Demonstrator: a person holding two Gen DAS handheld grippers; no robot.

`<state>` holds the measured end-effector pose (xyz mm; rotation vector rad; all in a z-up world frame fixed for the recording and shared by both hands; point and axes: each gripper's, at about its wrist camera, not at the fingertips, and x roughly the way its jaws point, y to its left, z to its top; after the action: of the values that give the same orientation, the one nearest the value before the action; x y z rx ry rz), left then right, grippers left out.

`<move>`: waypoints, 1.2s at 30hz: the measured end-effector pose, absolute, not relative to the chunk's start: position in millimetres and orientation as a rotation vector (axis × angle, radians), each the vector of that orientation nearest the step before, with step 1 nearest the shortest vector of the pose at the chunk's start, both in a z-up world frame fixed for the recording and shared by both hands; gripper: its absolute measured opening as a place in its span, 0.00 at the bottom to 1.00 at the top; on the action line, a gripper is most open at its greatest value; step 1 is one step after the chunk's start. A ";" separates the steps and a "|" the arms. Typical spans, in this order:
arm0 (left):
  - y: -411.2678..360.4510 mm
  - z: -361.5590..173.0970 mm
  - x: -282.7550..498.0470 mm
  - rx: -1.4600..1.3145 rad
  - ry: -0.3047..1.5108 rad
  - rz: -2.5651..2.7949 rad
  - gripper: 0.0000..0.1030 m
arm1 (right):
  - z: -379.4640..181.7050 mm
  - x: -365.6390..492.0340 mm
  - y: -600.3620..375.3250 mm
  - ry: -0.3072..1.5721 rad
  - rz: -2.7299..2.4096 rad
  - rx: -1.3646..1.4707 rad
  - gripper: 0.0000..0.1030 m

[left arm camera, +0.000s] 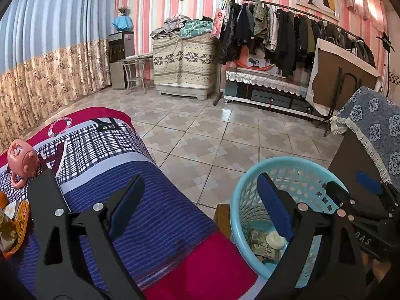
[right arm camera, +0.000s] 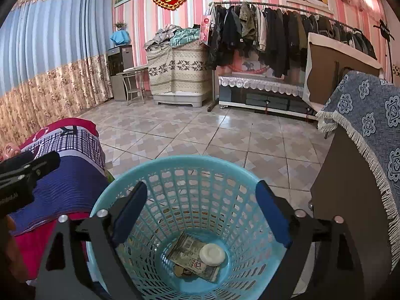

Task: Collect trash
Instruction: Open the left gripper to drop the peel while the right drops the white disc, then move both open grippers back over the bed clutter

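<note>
The right tool (right arm camera: pixel 200 215) hangs directly above the light-blue perforated plastic waste basket (right arm camera: pixel 175 165), fingers spread wide, nothing between the blue pads. Down in the basket bottom lie a crumpled printed wrapper (right arm camera: pixel 190 257) and a small white round lid-like piece (right arm camera: pixel 212 254) resting on it.

Over to the left, the left tool (left arm camera: pixel 200 207) is also released and empty, poised above the striped blue, red and plaid blanket (left arm camera: pixel 155 215) on the bed.

What looks like remaining trash, an orange crinkled snack wrapper (left arm camera: pixel 18 227), sits at the far left edge of the left view, on the blanket just beside that tool's left finger and near a pink round cup (left arm camera: pixel 21 160). The left tool is clearly nearer, and the wrapper lies to its left, well apart from the basket; its long axis I cannot tell.
</note>
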<state>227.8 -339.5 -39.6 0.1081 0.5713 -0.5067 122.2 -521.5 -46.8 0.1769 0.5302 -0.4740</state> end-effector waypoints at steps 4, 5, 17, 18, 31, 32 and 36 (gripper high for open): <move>-329.8 -30.3 227.6 0.091 0.564 -0.483 0.89 | -42.4 121.3 -518.3 0.520 -0.473 0.171 0.87; -325.6 -27.1 227.7 0.079 0.565 -0.478 0.90 | -41.4 122.0 -518.3 0.519 -0.472 0.172 0.87; -247.2 11.8 207.8 0.067 0.482 -0.351 0.95 | -25.3 129.5 -477.0 0.503 -0.402 0.165 0.87; -235.9 13.0 205.6 0.062 0.483 -0.337 0.94 | -23.8 130.6 -471.9 0.502 -0.393 0.159 0.87; -97.8 12.6 187.3 0.053 0.502 -0.140 0.95 | -17.7 150.1 -383.9 0.524 -0.207 0.076 0.87; -87.2 11.7 186.1 0.050 0.504 -0.122 0.95 | -18.5 151.9 -375.6 0.531 -0.190 0.067 0.87; -37.8 3.9 183.5 0.007 0.524 -0.044 0.95 | -19.7 155.3 -348.4 0.542 -0.141 0.029 0.87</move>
<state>183.5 -37.8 3.9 0.0071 0.5241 -0.0438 155.3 -348.4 -19.7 0.0292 0.5420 -0.1412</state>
